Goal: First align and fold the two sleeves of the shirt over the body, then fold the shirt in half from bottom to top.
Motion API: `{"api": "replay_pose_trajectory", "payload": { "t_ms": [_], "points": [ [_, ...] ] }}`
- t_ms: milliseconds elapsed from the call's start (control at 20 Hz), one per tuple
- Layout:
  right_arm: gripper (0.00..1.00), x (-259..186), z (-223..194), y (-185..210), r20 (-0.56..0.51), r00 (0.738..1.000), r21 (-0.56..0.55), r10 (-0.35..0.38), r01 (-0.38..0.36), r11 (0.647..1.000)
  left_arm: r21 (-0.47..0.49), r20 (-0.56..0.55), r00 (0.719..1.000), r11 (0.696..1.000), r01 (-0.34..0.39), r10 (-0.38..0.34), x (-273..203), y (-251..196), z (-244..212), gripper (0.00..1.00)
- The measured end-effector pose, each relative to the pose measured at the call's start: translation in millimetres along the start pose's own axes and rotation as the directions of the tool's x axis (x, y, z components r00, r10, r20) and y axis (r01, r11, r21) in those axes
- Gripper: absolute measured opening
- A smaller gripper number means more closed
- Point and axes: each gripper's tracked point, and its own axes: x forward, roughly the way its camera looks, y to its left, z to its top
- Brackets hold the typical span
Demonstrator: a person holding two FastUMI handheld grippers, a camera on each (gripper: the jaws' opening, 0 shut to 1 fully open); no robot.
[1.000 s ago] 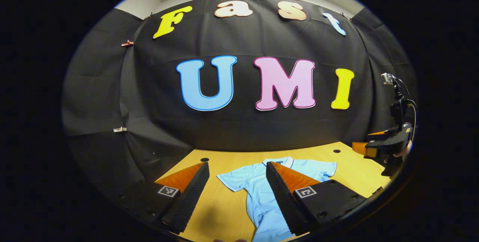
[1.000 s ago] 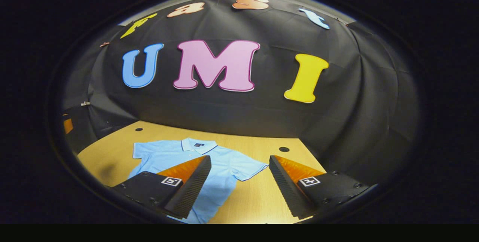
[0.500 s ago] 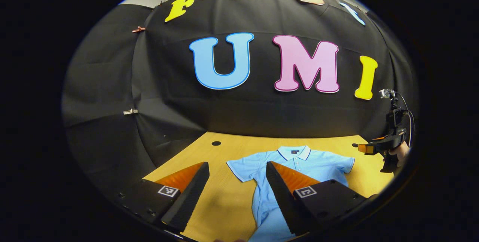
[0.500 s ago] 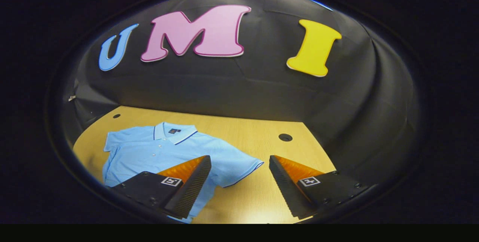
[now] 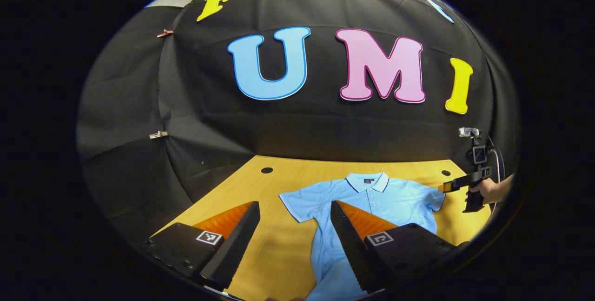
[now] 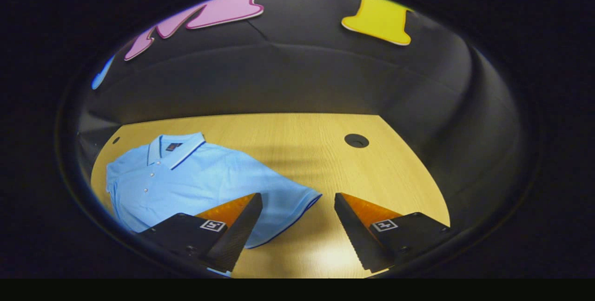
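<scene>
A light blue polo shirt (image 5: 372,201) lies flat on the wooden table (image 5: 279,254), collar toward the wall and both short sleeves spread out. My left gripper (image 5: 294,204) hovers open above the table, its fingers straddling the near edge of one sleeve (image 5: 297,201). In the right gripper view the same shirt (image 6: 186,180) lies at the left. My right gripper (image 6: 297,195) is open and low, just over the hem of the other sleeve (image 6: 288,196). In the left gripper view that right gripper (image 5: 444,188) shows at the shirt's far sleeve, held by a hand (image 5: 488,190).
Round cable holes sit in the table near the back edge (image 5: 267,170) (image 5: 445,172) (image 6: 356,140). Black cloth walls close in the table at the back and sides. Bare wood (image 6: 325,161) lies beside the shirt.
Both views have tipped down toward the table. My right gripper has dropped and moved in close to the shirt's sleeve. My left gripper has shifted a little and stays open.
</scene>
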Motion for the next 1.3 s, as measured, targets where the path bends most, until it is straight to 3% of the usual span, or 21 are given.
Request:
{"api": "replay_pose_trajectory", "payload": {
  "t_ms": [200, 250, 300, 400, 550, 600, 650, 800, 1000, 1250, 1300],
  "points": [
    [0.97, 23.5, -19.8, -4.5, -0.080, 0.997, 0.093, 0.004, 0.004, 0.996, 0.006, -0.011, 1.000, 1.000, 0.005, -0.005, 6.7, -8.0, -2.1, 0.97],
    [0.98, 30.3, -10.0, -7.5, -0.042, 0.999, 0.085, 0.003, 0.001, 0.996, 0.009, -0.014, 1.000, 1.000, 0.009, -0.009, 7.5, -10.0, -3.7, 0.97],
    [0.93, 29.2, -16.8, -6.0, -0.067, 0.998, 0.080, 0.006, 0.000, 0.997, 0.013, -0.016, 1.000, 1.000, 0.012, -0.012, 8.4, -11.4, -3.7, 0.97],
    [0.96, 28.8, -15.2, -0.6, -0.071, 0.997, 0.058, 0.029, -0.025, 0.998, 0.017, -0.018, 1.000, 1.000, 0.014, -0.014, 9.0, -13.3, -5.2, 0.97],
    [0.31, 30.0, -8.8, 10.1, -0.052, 0.998, 0.066, 0.044, -0.041, 0.997, 0.011, -0.024, 1.000, 1.000, 0.009, -0.008, 10.9, -14.2, -9.8, 1.00],
    [0.30, 31.0, -11.9, 10.1, -0.064, 0.997, 0.076, 0.036, -0.031, 0.997, 0.007, -0.028, 1.000, 1.000, 0.007, -0.007, 10.9, -14.9, -10.2, 0.97],
    [0.08, 30.7, -8.8, 12.6, -0.056, 0.998, 0.081, 0.041, -0.036, 0.996, 0.004, -0.029, 1.000, 1.000, 0.008, -0.008, 9.8, -15.1, -12.2, 0.97],
    [0.08, 28.9, -7.7, 23.4, -0.045, 0.996, 0.069, 0.071, -0.067, 0.995, 0.009, -0.038, 0.999, 1.000, 0.001, -0.001, 7.8, -12.5, -16.5, 0.97],
    [0.08, 7.4, 31.8, 38.7, 0.069, 0.994, 0.027, 0.083, -0.085, 0.996, 0.018, -0.049, 0.999, 1.000, -0.010, 0.011, 2.8, -3.9, -23.0, 0.97],
    [0.04, -21.3, 63.6, 91.1, 0.130, 0.979, -0.031, 0.155, -0.153, 0.988, 0.014, -0.040, 0.999, 1.000, -0.006, 0.007, -1.2, 2.1, -26.0, 0.97],
    [0.08, -23.1, 68.1, 103.5, 0.138, 0.977, -0.049, 0.165, -0.160, 0.986, 0.011, -0.039, 0.999, 1.000, -0.005, 0.005, -1.5, 3.7, -25.5, 0.97]
  ]
}}
